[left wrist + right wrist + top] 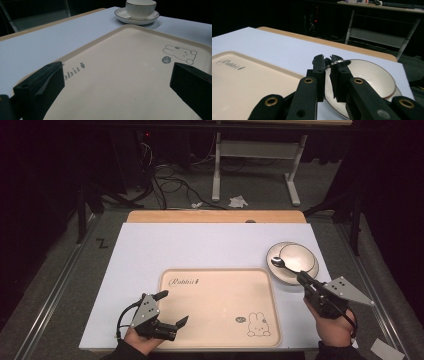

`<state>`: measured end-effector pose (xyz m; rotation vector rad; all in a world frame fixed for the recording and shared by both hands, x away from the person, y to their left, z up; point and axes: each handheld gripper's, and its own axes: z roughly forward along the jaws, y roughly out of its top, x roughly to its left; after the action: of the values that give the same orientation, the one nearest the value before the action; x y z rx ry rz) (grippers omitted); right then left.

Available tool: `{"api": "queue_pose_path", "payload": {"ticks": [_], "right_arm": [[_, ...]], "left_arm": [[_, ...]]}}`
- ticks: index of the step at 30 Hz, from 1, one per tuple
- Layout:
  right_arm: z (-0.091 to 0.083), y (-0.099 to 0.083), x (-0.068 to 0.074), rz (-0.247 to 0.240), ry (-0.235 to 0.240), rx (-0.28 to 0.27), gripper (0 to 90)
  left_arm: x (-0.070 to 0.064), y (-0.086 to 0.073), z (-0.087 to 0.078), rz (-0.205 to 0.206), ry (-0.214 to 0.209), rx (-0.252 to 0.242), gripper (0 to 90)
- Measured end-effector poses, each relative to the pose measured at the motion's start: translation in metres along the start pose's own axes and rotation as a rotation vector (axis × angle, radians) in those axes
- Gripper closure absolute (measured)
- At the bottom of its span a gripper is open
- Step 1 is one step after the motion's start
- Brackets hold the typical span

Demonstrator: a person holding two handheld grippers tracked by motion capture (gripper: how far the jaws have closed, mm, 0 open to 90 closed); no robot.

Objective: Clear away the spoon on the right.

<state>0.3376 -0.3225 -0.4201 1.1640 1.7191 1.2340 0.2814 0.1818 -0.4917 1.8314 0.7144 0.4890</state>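
Note:
A cream tray (pixel 215 270) printed with a rabbit lies on the white mat. To its right a pale bowl (pixel 295 256) sits on a saucer (pixel 280 277). My right gripper (pixel 301 278) is shut on the handle of a metal spoon (pixel 278 262), whose head hangs over the bowl's near rim. In the right gripper view the spoon (pixel 338 62) shows between the closed jaws of that gripper (pixel 327 61), with the bowl (pixel 372 77) just beyond. My left gripper (pixel 174 307) stands open over the tray's near left corner, and the left gripper view shows it (pixel 117 72) holding nothing above the tray (pixel 130 82).
The white mat (pixel 200 245) covers a wooden table whose far edge (pixel 215 216) shows. Cables and a metal desk frame (pixel 255 150) stand on the floor beyond. A scrap of paper (pixel 386 349) lies at the near right corner.

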Motion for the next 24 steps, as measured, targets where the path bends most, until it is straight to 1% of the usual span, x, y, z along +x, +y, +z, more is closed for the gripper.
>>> {"api": "queue_pose_path", "payload": {"ticks": [2,3,5,7,9,10,12,13,14,16,18,19,24], "right_arm": [[-0.001,0.001,0.004,-0.008,0.010,0.000,84.6],[-0.001,0.001,0.006,-0.014,0.023,-0.004,84.7],[-0.001,0.001,0.009,-0.019,0.028,-0.003,84.7],[-0.002,0.002,0.018,-0.037,0.045,-0.003,84.6],[-0.002,0.003,0.023,-0.039,0.063,-0.006,84.6],[-0.002,0.003,0.023,-0.039,0.063,-0.006,84.6],[-0.002,0.003,0.033,-0.047,0.087,-0.005,84.6],[-0.002,0.003,0.033,-0.047,0.087,-0.005,84.6],[-0.001,0.002,0.039,-0.055,0.105,-0.002,84.7],[-0.001,0.002,0.041,-0.061,0.110,0.003,84.7],[0.001,0.001,0.047,-0.065,0.124,0.009,84.6],[0.003,0.000,0.053,-0.076,0.139,0.015,84.7],[0.008,-0.002,0.069,-0.095,0.178,0.030,84.6]], "left_arm": [[0.001,0.000,0.000,-0.005,0.006,-0.004,0.0],[0.001,0.000,-0.001,-0.008,0.007,-0.005,0.0],[0.002,0.000,-0.001,-0.010,0.008,-0.007,0.0],[0.002,0.000,-0.001,-0.011,0.007,-0.008,0.0],[0.001,0.000,-0.001,-0.008,0.008,-0.009,0.0],[0.001,0.000,-0.001,-0.008,0.008,-0.009,0.0],[0.001,0.000,-0.002,-0.008,0.009,-0.011,0.0],[0.002,0.001,-0.002,-0.010,0.010,-0.015,0.0],[0.002,0.001,-0.002,-0.012,0.011,-0.019,0.0],[0.002,0.001,-0.002,-0.014,0.011,-0.020,0.0],[0.003,0.001,-0.003,-0.014,0.012,-0.023,0.0],[0.003,0.001,-0.003,-0.013,0.015,-0.027,0.0],[0.004,0.002,-0.006,-0.019,0.023,-0.043,0.0]]}}
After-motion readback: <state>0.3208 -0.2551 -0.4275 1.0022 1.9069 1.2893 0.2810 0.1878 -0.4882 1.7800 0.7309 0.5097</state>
